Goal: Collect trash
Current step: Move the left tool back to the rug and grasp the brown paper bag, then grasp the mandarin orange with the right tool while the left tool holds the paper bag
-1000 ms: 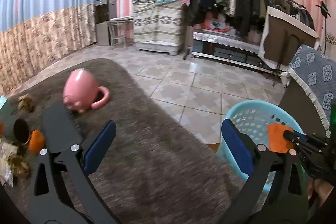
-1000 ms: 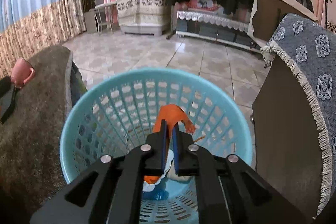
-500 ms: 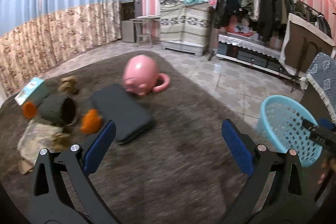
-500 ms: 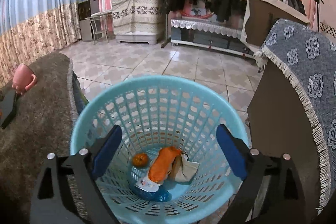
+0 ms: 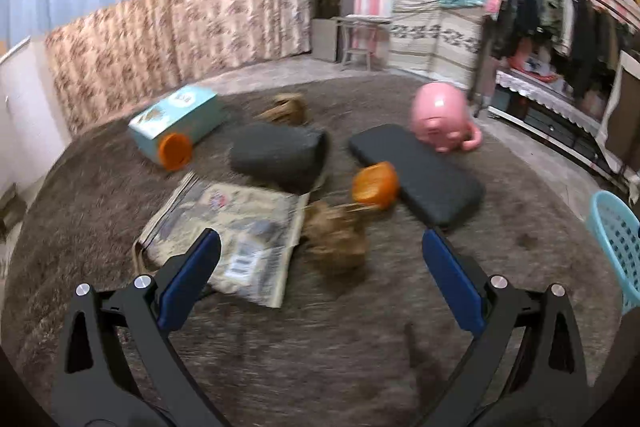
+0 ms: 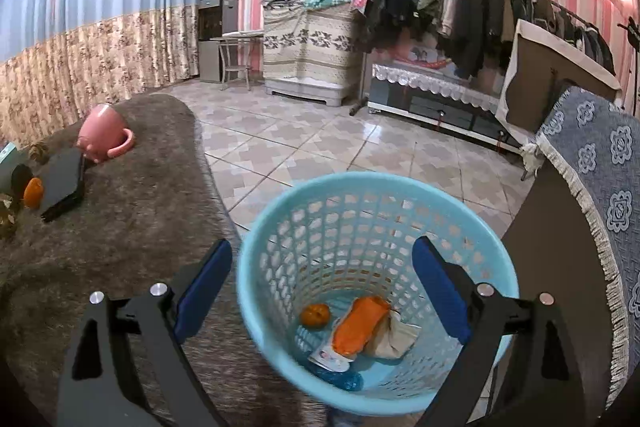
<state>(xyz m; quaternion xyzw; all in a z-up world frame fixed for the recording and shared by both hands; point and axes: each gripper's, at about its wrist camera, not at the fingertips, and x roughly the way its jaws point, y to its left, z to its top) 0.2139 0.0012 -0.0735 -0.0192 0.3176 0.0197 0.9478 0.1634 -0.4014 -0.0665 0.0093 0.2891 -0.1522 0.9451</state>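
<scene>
left tool lines up on the crumpled scrap while the right idles over the basket

your left gripper [image 5: 320, 263] is spread wide and holds nothing, aimed low at the brown crumpled paper wad [image 5: 336, 239] in the middle of the grey-brown shaggy rug [image 5: 360, 355], so the wad sits between its fingers' line. just beside it lie the flat printed paper bag [image 5: 236, 227] and an orange peel piece [image 5: 374, 185] against the black flat case [image 5: 416, 175]. your right gripper [image 6: 322, 287] is released too, poised above the light blue plastic mesh basket [image 6: 480, 247] off the rug's right edge, where an orange wrapper [image 6: 358, 325] already lies.
</scene>
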